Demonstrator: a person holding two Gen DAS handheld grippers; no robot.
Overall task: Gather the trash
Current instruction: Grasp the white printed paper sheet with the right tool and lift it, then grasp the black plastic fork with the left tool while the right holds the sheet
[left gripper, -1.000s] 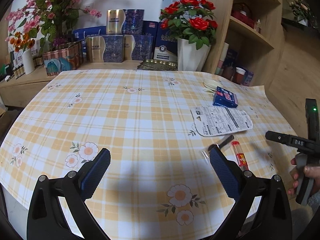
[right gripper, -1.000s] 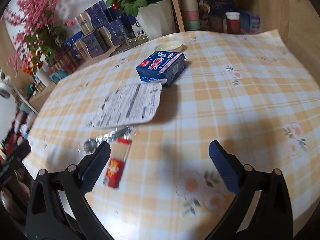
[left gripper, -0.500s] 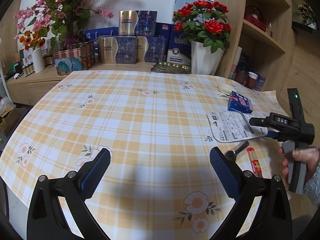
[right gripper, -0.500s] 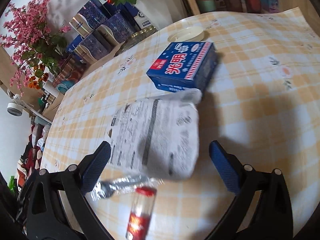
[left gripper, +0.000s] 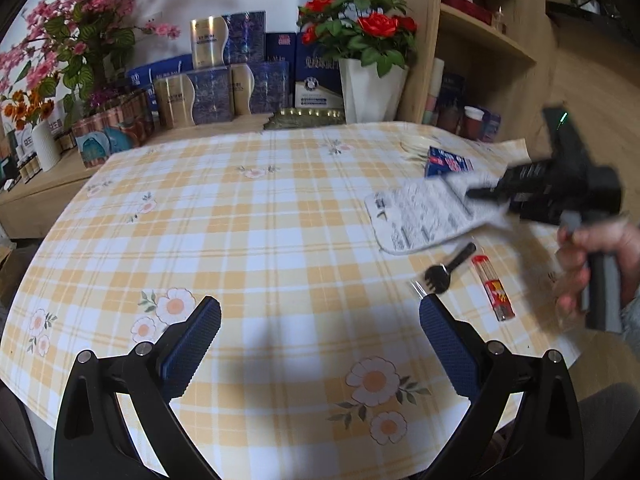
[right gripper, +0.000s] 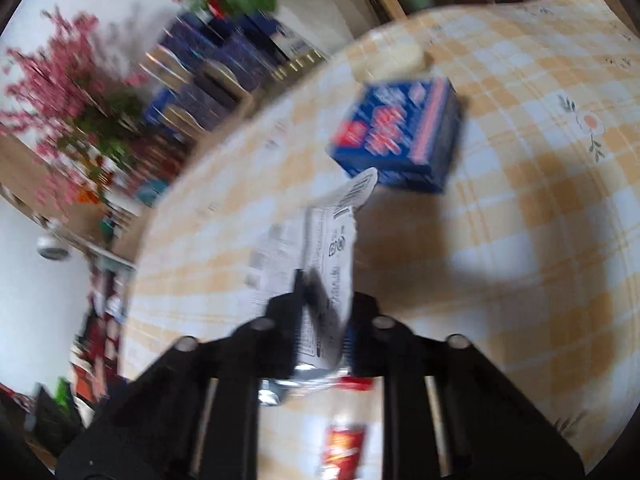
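Observation:
A white printed wrapper (left gripper: 420, 216) lies on the checked tablecloth (left gripper: 260, 220), its right end lifted. My right gripper (right gripper: 324, 312) is closing on that end, and its pads press on the wrapper (right gripper: 320, 240). A person's hand holds the right gripper (left gripper: 476, 194) at the table's right side. Just beyond sits a blue carton (right gripper: 396, 132). Nearer me lie a black plastic fork (left gripper: 446, 270) and a red-labelled tube (left gripper: 494, 294). My left gripper (left gripper: 320, 336) hangs open over bare cloth, left of the fork.
A white vase of red roses (left gripper: 368, 88), blue and gold boxes (left gripper: 212, 80) and pink flowers (left gripper: 60, 40) line the back sideboard. A wooden shelf unit (left gripper: 480, 40) stands at the back right. A pale round lid (right gripper: 392, 60) lies behind the carton.
My right gripper moved in over the white wrapper and went from wide open to shut on its end, lifting it. The left gripper stayed open and barely moved.

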